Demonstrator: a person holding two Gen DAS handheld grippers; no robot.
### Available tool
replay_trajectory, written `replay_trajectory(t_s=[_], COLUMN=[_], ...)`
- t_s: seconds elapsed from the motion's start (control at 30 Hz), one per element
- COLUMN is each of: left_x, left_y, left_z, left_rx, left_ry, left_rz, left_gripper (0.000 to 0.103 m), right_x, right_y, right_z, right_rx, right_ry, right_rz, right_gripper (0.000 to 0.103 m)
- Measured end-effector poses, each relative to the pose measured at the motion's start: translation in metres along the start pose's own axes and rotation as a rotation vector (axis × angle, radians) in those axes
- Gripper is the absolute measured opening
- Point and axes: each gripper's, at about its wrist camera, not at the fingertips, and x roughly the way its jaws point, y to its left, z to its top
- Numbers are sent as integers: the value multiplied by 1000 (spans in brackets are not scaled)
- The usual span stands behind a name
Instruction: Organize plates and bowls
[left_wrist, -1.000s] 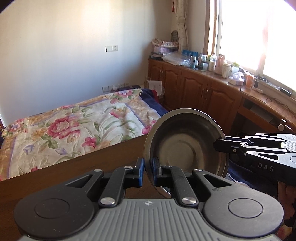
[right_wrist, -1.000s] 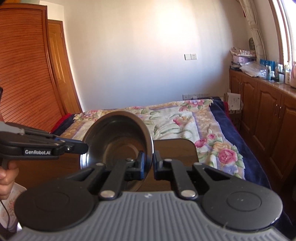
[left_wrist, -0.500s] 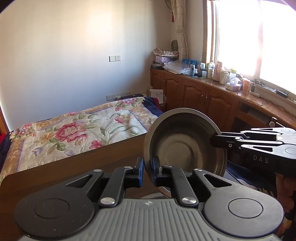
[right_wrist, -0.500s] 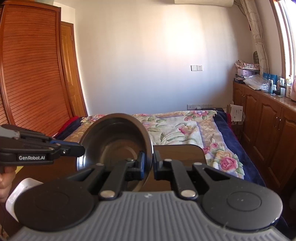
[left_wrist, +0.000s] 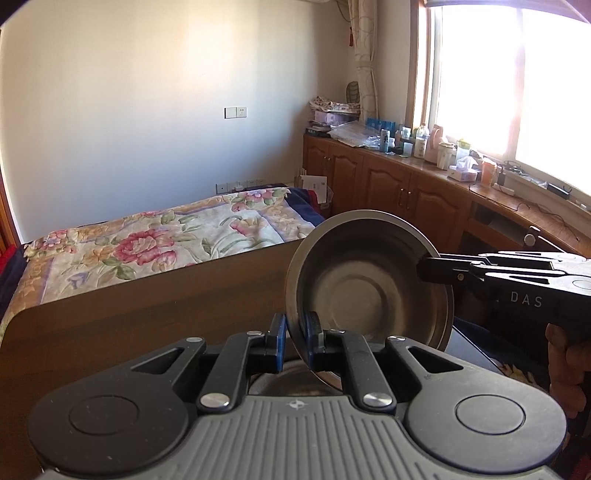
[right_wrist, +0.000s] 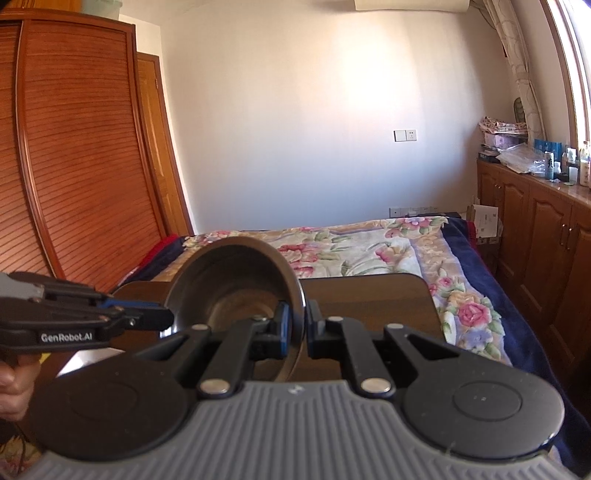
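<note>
One steel bowl (left_wrist: 369, 291) hangs tilted on edge above the brown table (left_wrist: 147, 314), gripped from two sides. My left gripper (left_wrist: 293, 334) is shut on its near rim, blue pads pinching the thin metal. Reaching in from the right, my right gripper (left_wrist: 424, 271) is shut on the opposite rim. In the right wrist view the same bowl (right_wrist: 229, 280) shows its hollow, with the right gripper (right_wrist: 297, 328) clamped on its rim and the left gripper (right_wrist: 166, 319) reaching in from the left. A grey round dish (left_wrist: 284, 380) lies half hidden under the left fingers.
A bed with a flowered quilt (left_wrist: 166, 236) lies beyond the table. Wooden cabinets (left_wrist: 406, 192) topped with bottles run under the window on the right. A slatted wardrobe (right_wrist: 74, 166) stands left. A hand (left_wrist: 569, 369) grips the right tool.
Both grippers have carried the bowl together across the table, and the bed and far wall now sit farther off. Both grips stayed shut on the rim.
</note>
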Motion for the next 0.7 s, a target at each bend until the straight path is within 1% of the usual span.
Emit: replay_trajectory(t_s=[0.13, 0.33, 0.7], left_x=[-7, -6, -5], left_y=[-3, 0, 6], left_z=[-12, -28, -45], left_rx=[-6, -31, -51], left_ry=[6, 24, 53], left_rz=[-8, -19, 7], left_gripper=[13, 14, 14], right_x=[-7, -16, -7], right_y=[4, 7, 17], right_z=[-6, -16, -32], right_rx=[12, 29, 36], right_ry=[-4, -8, 18], right_rz=[14, 27, 45], right_gripper=[11, 11, 11])
